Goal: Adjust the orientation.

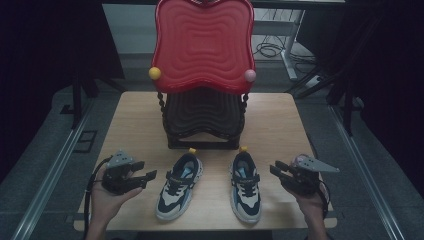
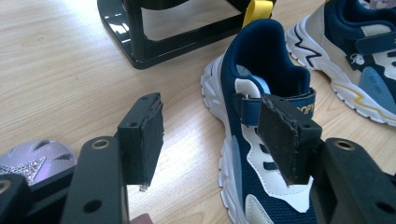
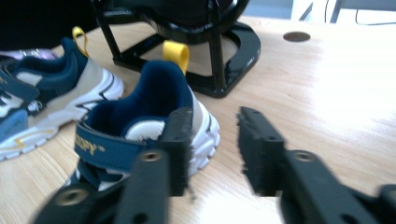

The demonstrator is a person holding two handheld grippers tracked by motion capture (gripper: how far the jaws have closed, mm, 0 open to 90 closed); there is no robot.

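Note:
Two navy, white and beige child's sneakers stand side by side on the wooden table (image 1: 280,120), heels with yellow pull loops pointing away from me. My left gripper (image 1: 145,176) is open, held just left of the left sneaker (image 1: 179,186). In the left gripper view that sneaker (image 2: 261,116) lies beyond the spread jaws of the left gripper (image 2: 212,135), untouched. My right gripper (image 1: 277,167) is open, just right of the right sneaker (image 1: 245,186). The right gripper (image 3: 217,144) has that sneaker (image 3: 154,102) beside its left jaw, nothing between the jaws.
A black two-tier rack (image 1: 202,120) with a red wavy tray (image 1: 202,45) on top stands behind the shoes, mid-table. A purple glittery object (image 2: 37,156) lies by the left gripper. A hole (image 3: 296,36) is in the tabletop. Dark floor surrounds the table.

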